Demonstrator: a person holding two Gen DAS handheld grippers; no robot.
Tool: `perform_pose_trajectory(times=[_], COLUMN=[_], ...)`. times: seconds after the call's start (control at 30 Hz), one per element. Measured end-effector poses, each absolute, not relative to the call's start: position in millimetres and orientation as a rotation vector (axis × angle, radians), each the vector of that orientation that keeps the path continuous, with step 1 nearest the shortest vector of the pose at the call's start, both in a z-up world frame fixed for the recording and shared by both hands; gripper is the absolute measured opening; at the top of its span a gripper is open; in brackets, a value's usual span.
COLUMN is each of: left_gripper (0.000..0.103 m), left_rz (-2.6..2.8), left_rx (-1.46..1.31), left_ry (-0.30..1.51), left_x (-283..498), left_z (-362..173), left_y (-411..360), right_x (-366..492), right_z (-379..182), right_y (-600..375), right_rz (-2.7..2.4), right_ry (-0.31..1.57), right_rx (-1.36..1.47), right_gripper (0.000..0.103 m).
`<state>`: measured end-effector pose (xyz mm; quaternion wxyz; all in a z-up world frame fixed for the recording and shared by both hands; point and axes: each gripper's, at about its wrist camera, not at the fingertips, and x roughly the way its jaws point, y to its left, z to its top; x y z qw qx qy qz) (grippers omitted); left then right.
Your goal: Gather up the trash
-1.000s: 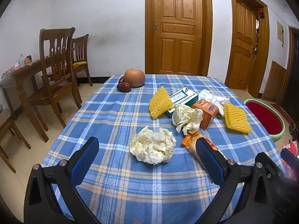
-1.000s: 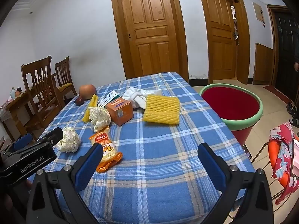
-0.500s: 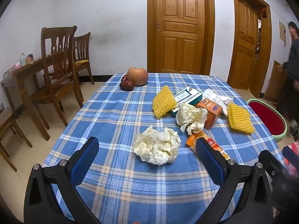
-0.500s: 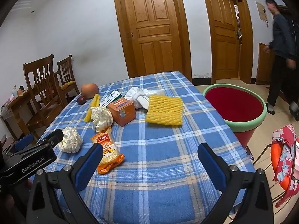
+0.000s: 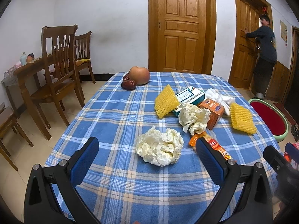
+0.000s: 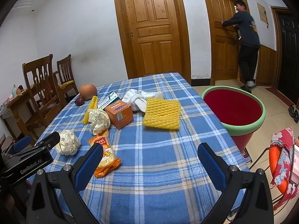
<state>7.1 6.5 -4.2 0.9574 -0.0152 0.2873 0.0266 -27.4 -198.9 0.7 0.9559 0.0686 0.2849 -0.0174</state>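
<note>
Checked tablecloth (image 5: 115, 115): snack packet (image 5: 213, 143) half hidden behind left tool (image 5: 147, 150); both tools spread wide, empty.

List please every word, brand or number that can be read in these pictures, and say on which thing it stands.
"GenRobot.AI": on the side of the left gripper, seen from the right wrist.
"ISL": on the orange snack packet.
Orange box: printed label, too small to read.
White and green box: lines of print, too blurred to read.
Wall notice: unreadable.
</note>
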Motion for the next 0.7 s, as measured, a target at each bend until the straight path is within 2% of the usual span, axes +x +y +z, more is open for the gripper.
perform_pose_trajectory(times=[0.7], left_gripper=[0.102], left_rz=[0.05], left_rx=[-0.045], left_ry=[0.595], left_x=[5.1], left_z=[-5.7], left_y=[13.1], right_x=[-27.3], right_z=[-0.6], right_y=[-199.7], right_rz=[-0.038], right_ry=[0.588], right_rx=[0.134], right_gripper=[0.103])
